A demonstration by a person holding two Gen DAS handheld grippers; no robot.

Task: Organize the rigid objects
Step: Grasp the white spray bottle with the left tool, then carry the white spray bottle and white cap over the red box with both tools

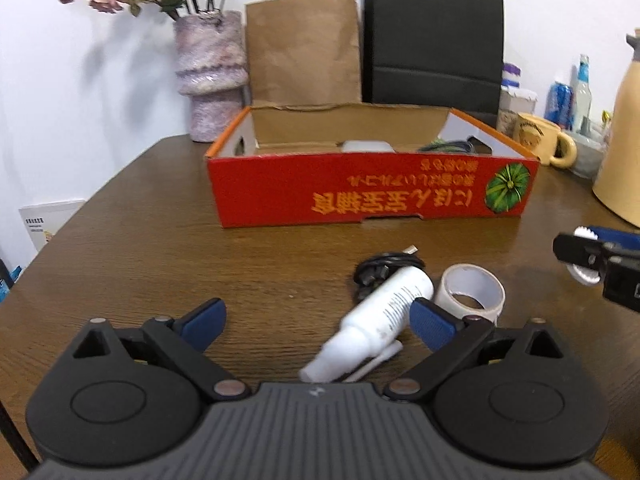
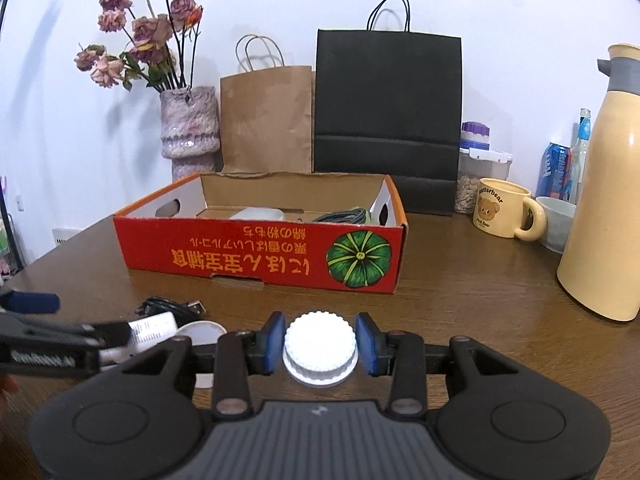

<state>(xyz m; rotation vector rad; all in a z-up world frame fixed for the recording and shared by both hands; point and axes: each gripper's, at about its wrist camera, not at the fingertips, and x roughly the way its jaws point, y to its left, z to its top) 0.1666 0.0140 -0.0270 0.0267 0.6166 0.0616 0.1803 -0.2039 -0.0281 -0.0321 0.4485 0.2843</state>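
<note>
Brown wooden counter [image 2: 460, 280] carries red box [image 2: 260, 256], open-topped, as landmark. Right gripper [image 2: 320, 344], before the box and angled downward, is clamped on a white ribbed lid [image 2: 320, 340]. Left gripper [image 1: 316, 324], jaws spread, is nearer than the box; white bottle [image 1: 384, 312] lies between the fingers, tape roll [image 1: 472, 290] beside it.

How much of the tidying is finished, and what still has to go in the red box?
Done: a white block and a coiled braided cable lie in the red cardboard box. In hand: the right hand-held gripper clamps a white ridged round lid. Left: the white spray bottle, the white tape roll and a black cable lie on the table; the left hand-held gripper is open above the bottle.
</note>
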